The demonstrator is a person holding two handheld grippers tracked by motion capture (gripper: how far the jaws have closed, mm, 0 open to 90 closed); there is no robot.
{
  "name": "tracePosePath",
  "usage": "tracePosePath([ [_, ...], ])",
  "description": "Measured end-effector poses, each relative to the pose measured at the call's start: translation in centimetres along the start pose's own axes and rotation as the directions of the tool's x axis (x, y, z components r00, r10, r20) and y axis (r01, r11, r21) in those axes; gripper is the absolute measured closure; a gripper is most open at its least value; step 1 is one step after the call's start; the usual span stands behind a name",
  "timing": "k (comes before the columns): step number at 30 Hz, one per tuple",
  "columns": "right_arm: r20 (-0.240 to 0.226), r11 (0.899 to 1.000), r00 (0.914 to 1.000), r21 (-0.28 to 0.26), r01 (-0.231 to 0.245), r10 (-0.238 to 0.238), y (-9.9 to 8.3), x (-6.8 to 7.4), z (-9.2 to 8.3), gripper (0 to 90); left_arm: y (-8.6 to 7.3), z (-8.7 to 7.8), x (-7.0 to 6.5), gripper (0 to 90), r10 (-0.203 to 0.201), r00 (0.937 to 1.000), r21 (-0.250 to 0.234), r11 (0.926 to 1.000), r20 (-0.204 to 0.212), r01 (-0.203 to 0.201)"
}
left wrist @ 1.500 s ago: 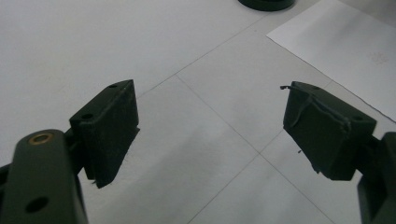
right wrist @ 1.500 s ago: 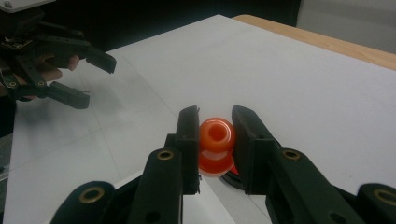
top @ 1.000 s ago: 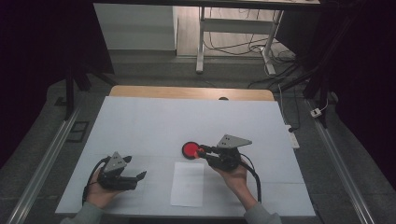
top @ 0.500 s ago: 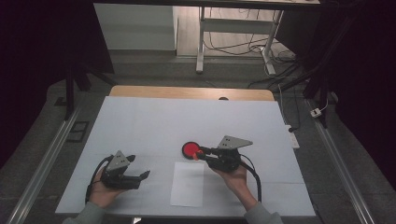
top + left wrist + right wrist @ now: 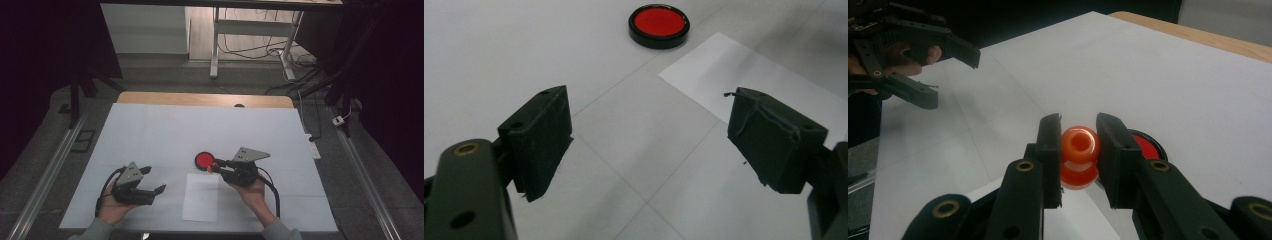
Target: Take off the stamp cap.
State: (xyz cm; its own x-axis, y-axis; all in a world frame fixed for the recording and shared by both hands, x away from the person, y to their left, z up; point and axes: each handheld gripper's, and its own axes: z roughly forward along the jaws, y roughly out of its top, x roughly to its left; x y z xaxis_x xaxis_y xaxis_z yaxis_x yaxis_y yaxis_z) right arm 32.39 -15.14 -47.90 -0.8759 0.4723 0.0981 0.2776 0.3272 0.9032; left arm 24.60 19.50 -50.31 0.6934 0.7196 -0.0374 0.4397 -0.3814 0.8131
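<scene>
A: Left gripper has crept a touch closer to the white paper sheet since a second ago; the right one hasn't budged.

B: And its jaws?

A: Spread wide, nothing between them, hovering over the bench left of the sheet.

B: The right gripper?

A: Clamped tight on an orange ring-shaped piece, just above the sheet's top edge. The red disc with the black rim sits on the bench right beside it.
</scene>
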Motion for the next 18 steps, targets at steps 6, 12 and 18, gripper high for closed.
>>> tracePosePath([
  [6, 0.004, 1.000, 1.0000, -0.007, -0.002, 0.002, 0.0, 0.0, 0.0, 71.9, 0.7, 0.5, -0.1, 18.3, 0.006, 0.9999, 0.004, 1.0000, 0.010, -0.006],
  [12, -0.002, 1.000, 1.0000, -0.008, 0.004, -0.004, 0.1, 0.1, 0.0, 71.9, 1.8, 1.1, -0.6, 19.3, 0.029, 0.9991, 0.008, 0.9995, 0.030, -0.029],
  [18, -0.007, 1.000, 1.0000, -0.011, 0.007, -0.007, 0.2, 0.2, 0.1, 71.9, 2.6, 1.5, -1.0, 19.5, 0.059, 0.9973, 0.019, 0.9980, 0.044, -0.060],
])
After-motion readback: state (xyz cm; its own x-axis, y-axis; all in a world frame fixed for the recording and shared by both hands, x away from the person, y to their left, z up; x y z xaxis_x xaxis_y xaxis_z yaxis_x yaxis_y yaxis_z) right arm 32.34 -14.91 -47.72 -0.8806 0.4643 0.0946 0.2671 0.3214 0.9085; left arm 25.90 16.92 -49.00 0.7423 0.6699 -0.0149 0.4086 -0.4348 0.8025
